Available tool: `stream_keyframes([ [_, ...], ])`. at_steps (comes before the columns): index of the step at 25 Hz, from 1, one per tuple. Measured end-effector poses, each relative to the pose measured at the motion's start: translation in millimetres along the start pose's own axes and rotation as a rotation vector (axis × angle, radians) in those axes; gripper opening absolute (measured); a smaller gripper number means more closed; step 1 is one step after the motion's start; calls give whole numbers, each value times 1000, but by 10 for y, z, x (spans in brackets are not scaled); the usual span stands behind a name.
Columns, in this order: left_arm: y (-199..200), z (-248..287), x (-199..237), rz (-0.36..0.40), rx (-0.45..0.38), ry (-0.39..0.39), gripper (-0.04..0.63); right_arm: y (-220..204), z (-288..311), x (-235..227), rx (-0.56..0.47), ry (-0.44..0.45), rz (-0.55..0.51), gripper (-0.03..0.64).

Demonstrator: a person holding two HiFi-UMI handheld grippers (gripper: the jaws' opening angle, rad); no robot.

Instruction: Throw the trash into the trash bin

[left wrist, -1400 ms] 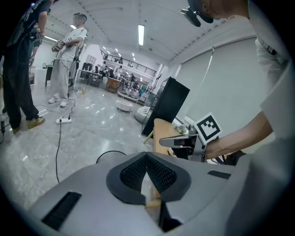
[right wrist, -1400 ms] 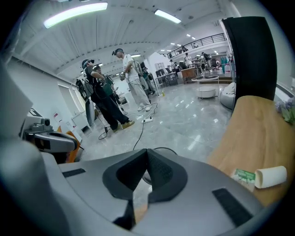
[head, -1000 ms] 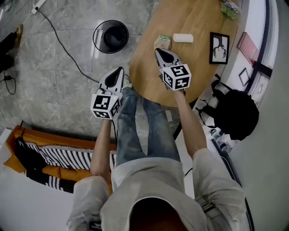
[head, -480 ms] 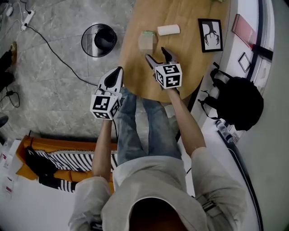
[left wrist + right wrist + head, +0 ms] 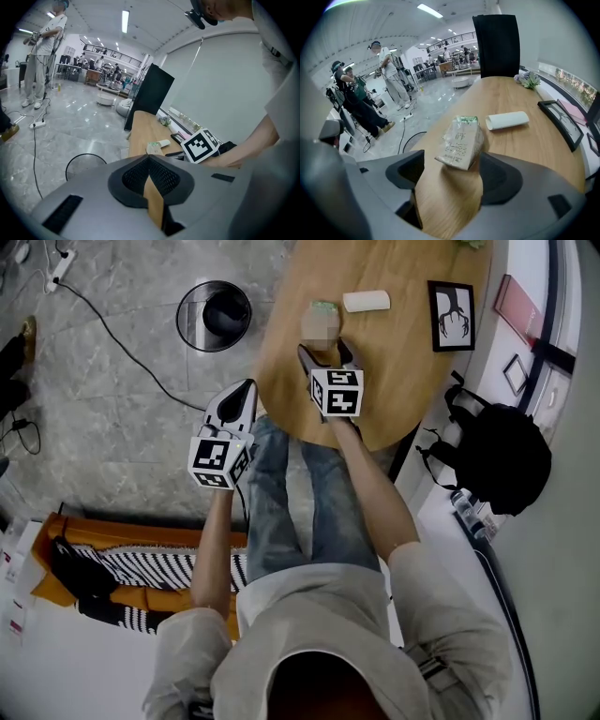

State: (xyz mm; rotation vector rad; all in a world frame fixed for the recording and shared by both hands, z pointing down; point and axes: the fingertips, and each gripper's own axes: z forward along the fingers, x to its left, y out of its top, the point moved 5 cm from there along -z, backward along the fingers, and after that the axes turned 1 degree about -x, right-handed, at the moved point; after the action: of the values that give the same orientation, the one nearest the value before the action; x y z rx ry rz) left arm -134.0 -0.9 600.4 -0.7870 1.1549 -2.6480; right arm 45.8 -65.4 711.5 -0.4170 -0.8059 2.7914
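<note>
1. Wood, light-toned: oval table (image 5: pixel 412 381) carrying the loose items listed below, with grey stone floor (image 5: pixel 112 427) to its left in the head view.
2. Carton (image 5: pixel 461 143), small, pale card with a green top. This is the trash item, and it sits on the table near the left edge. Its green end points away from the right gripper.
3. Right gripper (image 5: pixel 452 176), tilted down over the table. Its jaws have just been opening and now stand spread wide. The near end of the carton lies between the jaw tips, the left jaw is clearly apart from it and the right jaw is just beside it. No pad presses on the carton.
4. Left gripper (image 5: pixel 149 159), held off the table above the person's knee. Its jaws are pressed together at the tips with nothing between them.
5. Trash bin (image 5: pixel 190 329), a round black wire bin standing on the floor, left of the table and well apart from the carton.
6. White roll (image 5: pixel 507 120), lying on the table just beyond the carton.
7. Picture frame (image 5: pixel 451 315), black, lying flat near the table's right side.
8. Backpack (image 5: pixel 497 460), black, on the floor right of the table.
</note>
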Motion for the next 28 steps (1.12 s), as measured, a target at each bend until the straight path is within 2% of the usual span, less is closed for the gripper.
stream_keyframes([
  [7, -47, -125, 229, -18, 5, 1, 18, -29, 185, -84, 49, -78, 46, 345],
  [13, -82, -206, 354, -35, 0, 12, 18, -30, 114, -76, 38, -46, 52, 330],
  [21, -13, -273, 430, -44, -40, 43, 18, 122, -17, -27, -13, 5, -32, 325],
  [28, -67, -363, 425, -58, -50, 57, 18, 280, -68, 9, -55, 21, -56, 322],
])
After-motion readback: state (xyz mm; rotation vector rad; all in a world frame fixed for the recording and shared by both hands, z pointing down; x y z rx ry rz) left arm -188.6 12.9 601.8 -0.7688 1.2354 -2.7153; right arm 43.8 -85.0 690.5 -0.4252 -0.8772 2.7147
